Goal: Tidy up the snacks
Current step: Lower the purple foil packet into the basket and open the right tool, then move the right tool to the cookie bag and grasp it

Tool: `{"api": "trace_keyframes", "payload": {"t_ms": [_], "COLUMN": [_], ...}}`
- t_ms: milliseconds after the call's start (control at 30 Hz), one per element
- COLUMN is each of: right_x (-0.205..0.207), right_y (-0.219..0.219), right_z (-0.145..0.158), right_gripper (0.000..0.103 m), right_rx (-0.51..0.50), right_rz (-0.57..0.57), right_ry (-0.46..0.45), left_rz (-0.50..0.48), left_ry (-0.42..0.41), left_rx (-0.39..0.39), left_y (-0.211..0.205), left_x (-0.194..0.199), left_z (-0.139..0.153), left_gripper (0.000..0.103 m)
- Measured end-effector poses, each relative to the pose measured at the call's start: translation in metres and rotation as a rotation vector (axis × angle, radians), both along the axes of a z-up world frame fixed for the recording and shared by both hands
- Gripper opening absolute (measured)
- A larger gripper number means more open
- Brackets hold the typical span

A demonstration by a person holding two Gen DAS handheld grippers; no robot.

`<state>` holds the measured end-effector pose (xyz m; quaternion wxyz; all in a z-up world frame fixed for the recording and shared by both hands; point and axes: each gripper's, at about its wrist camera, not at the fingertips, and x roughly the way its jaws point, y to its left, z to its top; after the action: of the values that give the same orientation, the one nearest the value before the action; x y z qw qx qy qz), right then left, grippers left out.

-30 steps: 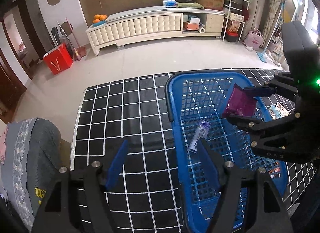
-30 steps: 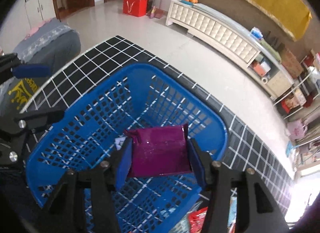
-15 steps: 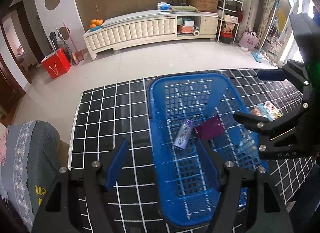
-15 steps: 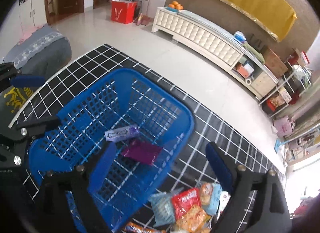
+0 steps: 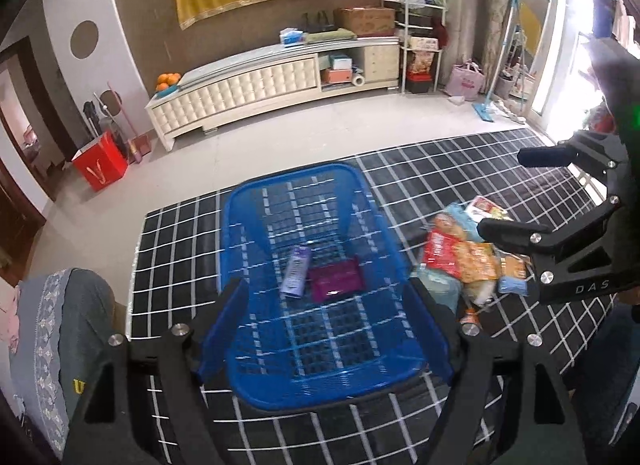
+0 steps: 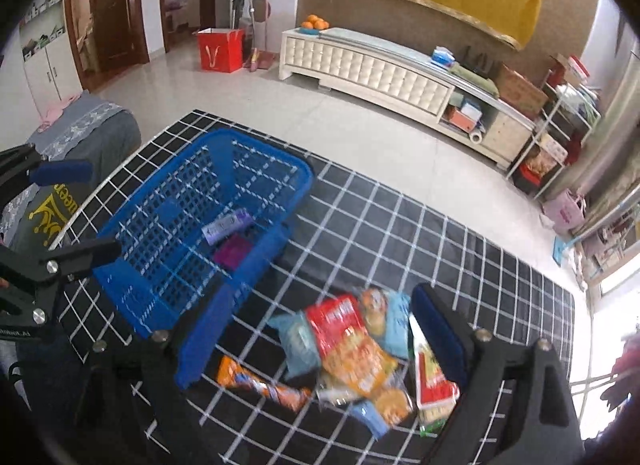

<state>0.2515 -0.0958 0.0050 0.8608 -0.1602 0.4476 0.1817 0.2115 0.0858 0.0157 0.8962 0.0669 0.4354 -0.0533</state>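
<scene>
A blue plastic basket (image 5: 296, 185) stands on the black checked mat. Inside it lie a purple packet (image 5: 338, 279) and a lilac snack bar (image 5: 296, 271) side by side. My left gripper (image 5: 328, 305) hangs above the basket's near end, its jaws opening with nothing between them. To the basket's right lies a pile of snack packets (image 5: 468, 257). In the right wrist view, my right gripper (image 6: 326, 297) is open and empty above the snack pile (image 6: 352, 345), with the basket (image 6: 264, 145) and purple packet (image 6: 234, 251) to its left. The orange packet (image 6: 260, 383) lies nearest.
A grey cloth-covered seat (image 5: 60, 325) sits at the mat's left edge. Beyond the mat (image 5: 460, 153) is pale tiled floor with a red bag (image 5: 100, 167), a cream sideboard (image 5: 272, 85) and a loaded shelf rack (image 5: 420, 53) along the far wall.
My right gripper opened and let go of the purple packet, which now lies in the basket beside the lilac bar. Both grippers rose and drew back; the snack pile has come into view.
</scene>
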Motion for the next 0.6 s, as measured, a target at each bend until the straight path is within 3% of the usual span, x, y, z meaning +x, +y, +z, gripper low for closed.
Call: {"api": "trace_keyframes", "payload": {"t_ms": [300,600], "right_x": [-0.017,-0.023], "right_y": [-0.065,-0.122], "right_z": [-0.026,-0.093], "right_gripper": [0.093,0.093], "right_rx": [0.021,0.067], "right_rz": [-0.066,-0.171], "right_ry": [0.042,0.204], "left_rz": [-0.05,-0.1], "left_ry": [0.035,0.094], "left_rx": [-0.027,-0.029], "left_y": [-0.062,-0.121], "left_x": [-0.014,-0.024], "left_z": [-0.031,-0.079], "left_gripper": [0.078,0.078]}}
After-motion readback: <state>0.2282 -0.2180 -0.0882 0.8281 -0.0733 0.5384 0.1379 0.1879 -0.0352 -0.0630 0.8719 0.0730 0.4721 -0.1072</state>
